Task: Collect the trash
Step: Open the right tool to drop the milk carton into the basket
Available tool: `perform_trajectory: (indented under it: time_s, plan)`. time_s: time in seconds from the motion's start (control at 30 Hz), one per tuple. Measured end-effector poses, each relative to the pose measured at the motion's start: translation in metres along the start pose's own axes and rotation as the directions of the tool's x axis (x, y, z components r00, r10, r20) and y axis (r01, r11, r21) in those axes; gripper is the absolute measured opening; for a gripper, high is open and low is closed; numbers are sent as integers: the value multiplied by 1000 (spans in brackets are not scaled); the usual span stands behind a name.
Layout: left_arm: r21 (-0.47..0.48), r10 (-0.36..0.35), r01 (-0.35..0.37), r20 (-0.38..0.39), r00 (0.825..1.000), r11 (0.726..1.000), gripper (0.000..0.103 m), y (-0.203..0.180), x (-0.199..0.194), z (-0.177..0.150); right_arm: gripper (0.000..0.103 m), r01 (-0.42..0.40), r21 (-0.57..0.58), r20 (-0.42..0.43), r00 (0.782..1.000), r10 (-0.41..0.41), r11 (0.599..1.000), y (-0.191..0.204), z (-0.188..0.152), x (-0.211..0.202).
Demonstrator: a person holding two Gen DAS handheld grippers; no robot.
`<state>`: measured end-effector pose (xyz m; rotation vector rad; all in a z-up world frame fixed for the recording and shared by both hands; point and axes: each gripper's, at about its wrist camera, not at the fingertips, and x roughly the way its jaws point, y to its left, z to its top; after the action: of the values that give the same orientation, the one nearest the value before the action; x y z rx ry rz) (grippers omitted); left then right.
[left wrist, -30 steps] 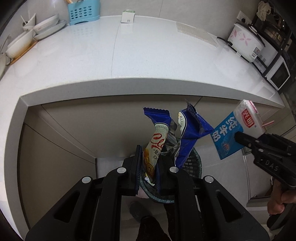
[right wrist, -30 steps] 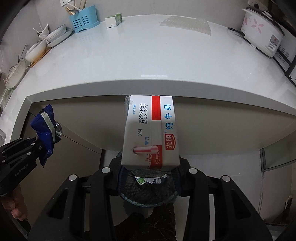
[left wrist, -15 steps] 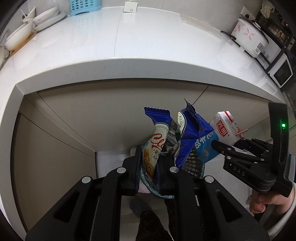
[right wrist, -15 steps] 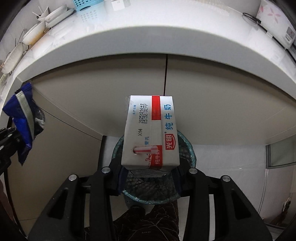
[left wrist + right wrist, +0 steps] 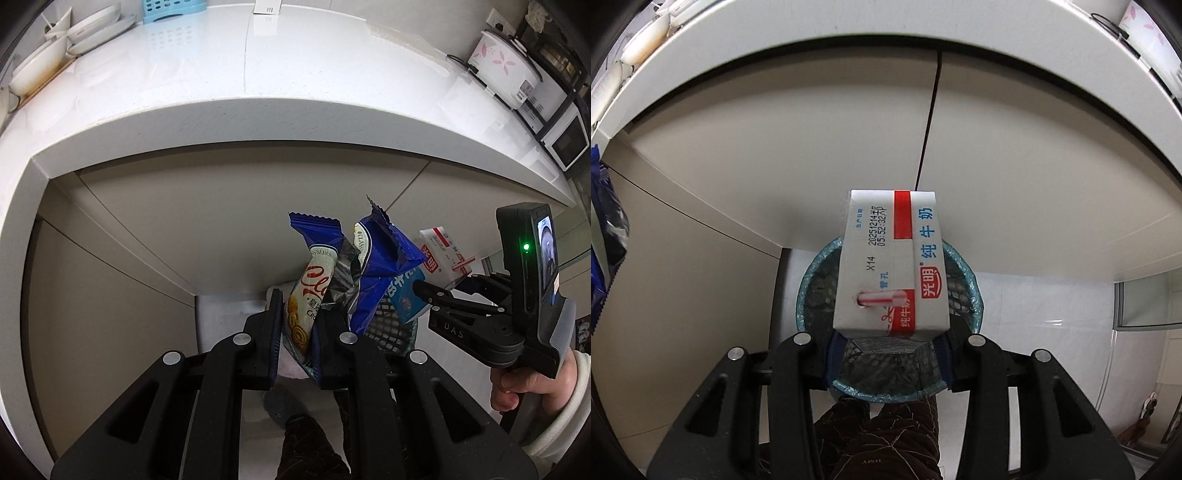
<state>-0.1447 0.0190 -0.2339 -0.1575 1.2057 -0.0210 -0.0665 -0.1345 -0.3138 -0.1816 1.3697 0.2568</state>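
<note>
My left gripper [image 5: 295, 332] is shut on a bundle of snack wrappers [image 5: 314, 288], blue and white, that stand up from its fingers. My right gripper [image 5: 886, 354] is shut on a white milk carton [image 5: 890, 266] with a red band and a striped straw. The carton hangs directly above a black mesh waste bin [image 5: 964, 280] with a teal rim on the floor. In the left wrist view the right gripper [image 5: 436, 295] holds the carton [image 5: 439, 251] over the same bin [image 5: 391, 325], just right of the wrappers. At the left edge of the right wrist view the wrappers [image 5: 605, 221] show.
A white countertop [image 5: 258, 81] overhangs beige cabinet fronts [image 5: 184, 229] above the bin. On it are bowls [image 5: 40, 62], a blue basket [image 5: 166, 9], a small box [image 5: 267, 5] and a rice cooker [image 5: 506, 70]. A microwave [image 5: 569, 144] sits far right. My legs [image 5: 879, 435] stand below.
Both grippers have dropped below the counter edge toward the floor. The right gripper with the carton has moved over the bin and closer to the left gripper's wrappers.
</note>
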Motion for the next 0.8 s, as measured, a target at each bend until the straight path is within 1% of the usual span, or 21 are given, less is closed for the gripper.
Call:
perform_trajectory:
  time_s: [0.1,0.17,0.2,0.27,0.3,0.37,0.4,0.47,0.53,0.67,0.8]
  plan:
    - [-2,0,0,-4,1000,1000,13,-1,2,0,40,14,2,-8,1000,-14,1000,1,-2,3]
    - [-2,0,0,-6,1000,1000,13,-2,3,0,51,19,-10,-7,1000,-19,1000,5,1,4]
    - [-2,0,0,-7,1000,1000,13,-3,3,0,53,28,-17,2,1000,-28,999,7,3,3]
    - [-3,1,-1,-8,1000,1000,13,-4,4,1,63,30,-15,14,999,-30,999,8,4,1]
    - [-4,1,-1,-11,1000,1000,13,-4,5,1,67,31,-13,17,999,-31,999,8,5,-1]
    - [-4,-1,0,-14,1000,1000,13,-3,7,0,77,39,-12,37,999,-39,999,8,7,-6]
    - [-4,-1,0,-15,1000,1000,13,-3,8,0,79,44,-10,46,998,-43,999,7,4,-9]
    - [-1,-2,2,-18,1000,1000,13,-3,11,0,86,43,-1,65,997,-43,999,5,3,-14]
    - [3,-5,5,-21,1000,1000,13,-4,14,-1,90,43,18,82,996,-44,999,-1,1,-20]
    - [17,-14,15,-31,999,1000,13,-12,21,-4,94,35,52,110,993,-41,998,-17,-1,-34]
    - [41,-23,25,-44,999,999,13,-23,31,-9,95,52,76,125,990,-61,996,-34,-7,-45]
